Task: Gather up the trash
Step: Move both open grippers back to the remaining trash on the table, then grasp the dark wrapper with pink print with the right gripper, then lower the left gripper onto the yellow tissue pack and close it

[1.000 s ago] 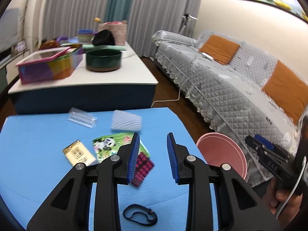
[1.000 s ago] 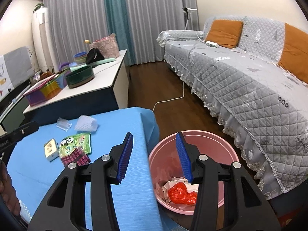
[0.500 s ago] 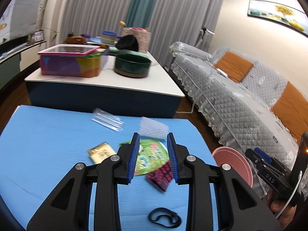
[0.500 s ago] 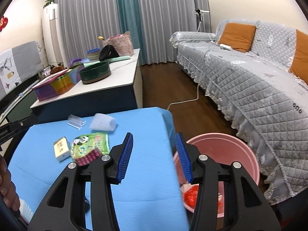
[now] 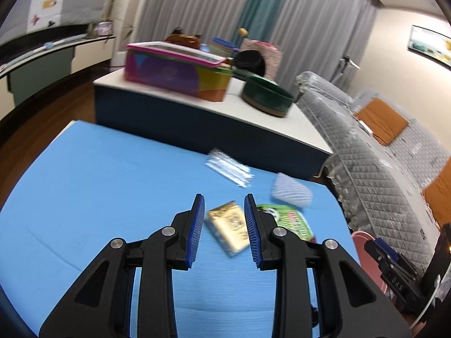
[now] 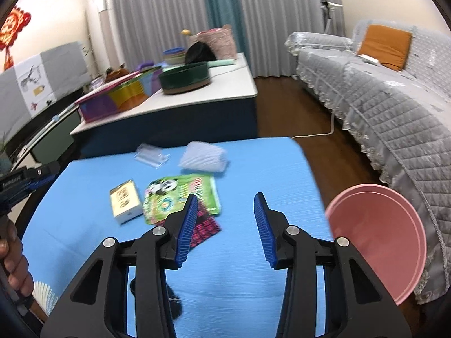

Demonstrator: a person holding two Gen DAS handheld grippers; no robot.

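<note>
My left claw (image 5: 224,232) hangs over the blue table (image 5: 98,191) with its jaws apart and nothing pressed between the pads. Through the gap I see the small yellow box (image 5: 229,226) lying flat on the table, framed by the two blue pads but below them, not gripped. My right claw (image 6: 225,228) also hangs above the blue table, jaws apart and closing, with only bare blue surface between them.

I take the yellow box as my landmark. Just beside it, on the side toward the pink bin (image 6: 377,236), lies the green panda packet (image 6: 180,197), and the two nearly touch. A dark pink-patterned wrapper (image 6: 204,229) sticks out from under the near edge of that packet, partly behind my right claw's left finger. Beyond the box, toward the far edge of the table, lies a clear plastic wrapper (image 6: 152,155), and next to that, past the green packet, a white ribbed foam sleeve (image 6: 204,156). All are blurred.

The pink bin stands off the table's edge, well apart from the box, between the table and the grey quilted sofa (image 6: 394,107); I cannot see inside it. Farther behind the box a white-topped low table (image 6: 225,84) carries a dark green round bowl (image 6: 184,77) and a colourful box (image 6: 118,98). At the left edge of the right view, my other hand (image 6: 14,267) grips its handle.
</note>
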